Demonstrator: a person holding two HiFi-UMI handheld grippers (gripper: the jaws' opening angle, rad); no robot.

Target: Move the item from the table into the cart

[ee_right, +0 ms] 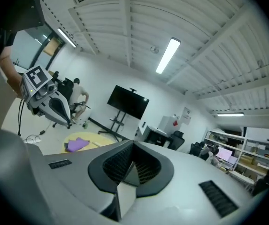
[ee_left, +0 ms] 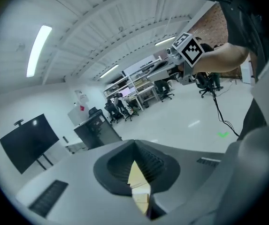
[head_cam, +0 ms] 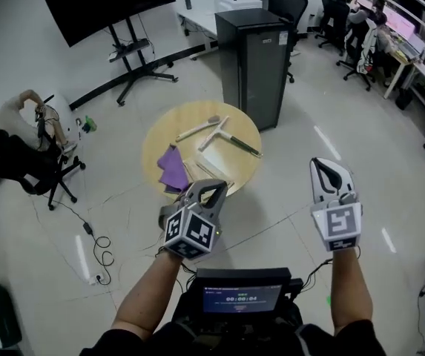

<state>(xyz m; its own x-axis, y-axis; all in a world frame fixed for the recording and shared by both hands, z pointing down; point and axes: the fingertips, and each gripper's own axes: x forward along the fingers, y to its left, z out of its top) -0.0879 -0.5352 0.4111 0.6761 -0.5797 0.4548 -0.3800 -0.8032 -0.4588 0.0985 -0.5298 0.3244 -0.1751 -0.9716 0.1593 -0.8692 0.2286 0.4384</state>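
A round wooden table (head_cam: 245, 165) stands ahead of me. On it lie a purple cloth (head_cam: 173, 167), a wooden-handled brush (head_cam: 197, 130) and a long-handled tool (head_cam: 232, 141). Behind the table stands a tall black cart-like cabinet (head_cam: 255, 65). My left gripper (head_cam: 213, 188) hovers at the table's near edge, shut and empty. Off to the right, over the floor, my right gripper (head_cam: 323, 166) is also shut and empty. In the right gripper view its jaws (ee_right: 133, 145) are closed, with the table (ee_right: 96, 138), the cloth (ee_right: 77, 144) and the left gripper (ee_right: 54, 104) beyond. The left gripper view shows closed jaws (ee_left: 135, 143).
A large screen on a wheeled stand (head_cam: 112, 6) stands at the back left. A seated person (head_cam: 15, 121) is at the far left, with cables (head_cam: 97, 247) on the floor nearby. Desks and office chairs (head_cam: 353, 28) fill the back right. A chest-mounted display (head_cam: 242, 297) sits below me.
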